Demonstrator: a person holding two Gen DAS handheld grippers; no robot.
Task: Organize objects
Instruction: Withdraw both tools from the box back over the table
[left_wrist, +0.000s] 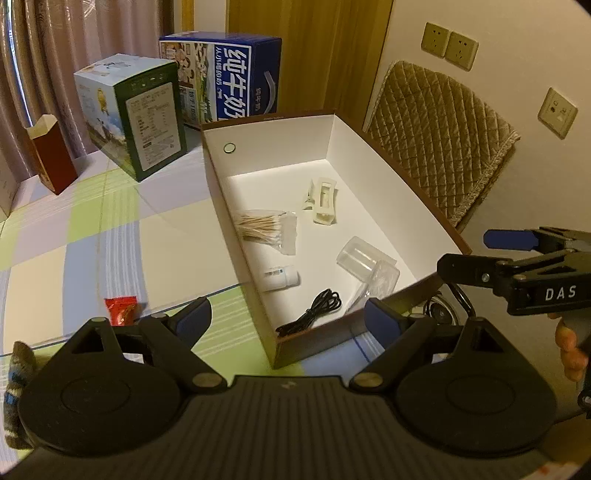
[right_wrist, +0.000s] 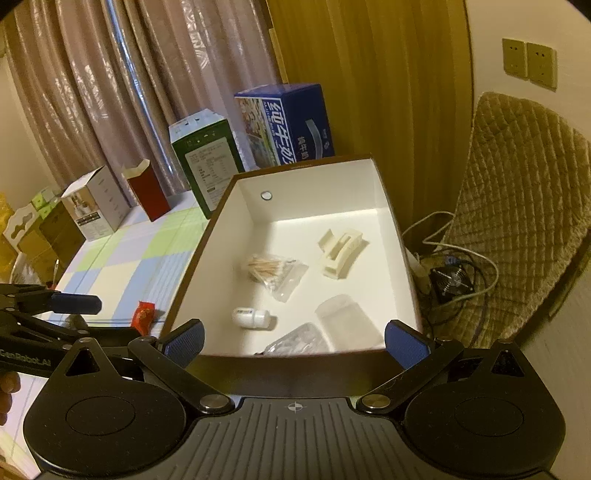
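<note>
Lower left of the left view: your left gripper (left_wrist: 284, 314) has its jaws spread wide with nothing between them, so it is free for the next pick.
Red packet: the red packet (left_wrist: 122, 310) lies on the checked cloth (left_wrist: 122, 236), just left of the box and outside it; likely the next thing to go in.
Centre: the white box (left_wrist: 384, 206) holds the cotton swabs (left_wrist: 264, 225), small bottle (left_wrist: 280, 277), black cable (left_wrist: 314, 310) and hair clip (left_wrist: 322, 199), gathered there as sorted.
Right view, bottom: your right gripper (right_wrist: 293, 339) is also wide apart and empty, facing the box's near wall.
</note>
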